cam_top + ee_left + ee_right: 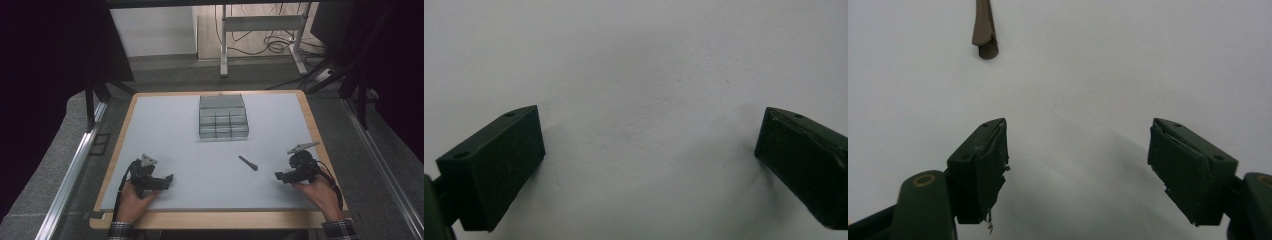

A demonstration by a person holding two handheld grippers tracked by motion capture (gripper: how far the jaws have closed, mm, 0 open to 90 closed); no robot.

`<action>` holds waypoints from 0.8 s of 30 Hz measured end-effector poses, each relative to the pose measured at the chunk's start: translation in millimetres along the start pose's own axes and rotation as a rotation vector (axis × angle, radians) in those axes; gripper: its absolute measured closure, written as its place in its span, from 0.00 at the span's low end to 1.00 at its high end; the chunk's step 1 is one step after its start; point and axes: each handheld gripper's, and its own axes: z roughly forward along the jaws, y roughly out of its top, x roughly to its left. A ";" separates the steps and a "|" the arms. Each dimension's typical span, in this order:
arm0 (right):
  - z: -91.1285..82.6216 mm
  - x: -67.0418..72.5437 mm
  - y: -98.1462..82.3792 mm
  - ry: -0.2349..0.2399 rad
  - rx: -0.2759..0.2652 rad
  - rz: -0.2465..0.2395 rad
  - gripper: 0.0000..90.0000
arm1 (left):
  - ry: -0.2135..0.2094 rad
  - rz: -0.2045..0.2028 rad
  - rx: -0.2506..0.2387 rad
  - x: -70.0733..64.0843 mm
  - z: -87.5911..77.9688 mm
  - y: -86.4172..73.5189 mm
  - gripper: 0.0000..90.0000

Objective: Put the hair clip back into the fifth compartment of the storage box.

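Observation:
A small dark tapered piece point(248, 163) lies on the pale table point(200, 165), right of centre; the right gripper view shows its brownish end point(985, 30) at the upper left, ahead of the jaws. My right gripper point(277, 176) rests low at the front right, held by a hand, its jaws apart with nothing between them point(1078, 165). My left gripper point(169, 179) sits at the front left in the other hand, jaws wide apart over bare table point(649, 150).
A grey compartment box point(223, 117) with several cells stands at the back middle of the table. The wooden table edge point(215, 219) runs along the front. Beyond the table are a desk frame and cables on the floor.

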 end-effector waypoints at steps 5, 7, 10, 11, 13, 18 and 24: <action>1.2 5.6 9.0 0.000 0.019 -0.028 0.28 | 0.000 -0.001 0.000 0.0 0.0 0.0 0.00; 0.6 6.6 12.4 0.007 0.022 -0.035 0.30 | 0.000 -0.001 -0.001 0.0 0.0 0.0 0.00; 0.1 8.8 17.4 0.012 0.042 -0.048 0.34 | 0.000 0.000 0.000 0.0 0.0 0.0 0.00; 0.2 9.6 18.9 0.012 0.053 -0.056 0.35 | 0.000 0.000 0.000 0.0 0.0 0.0 0.00; 1.0 11.2 21.5 0.015 0.068 -0.065 0.36 | 0.000 0.000 0.000 0.0 0.0 0.0 0.00; 3.6 15.3 28.6 0.024 0.103 -0.096 0.39 | -0.001 0.000 0.000 0.1 0.0 0.0 0.00; 7.4 18.0 38.6 0.054 0.139 -0.098 0.46 | -0.001 0.000 0.000 0.1 0.0 0.0 0.00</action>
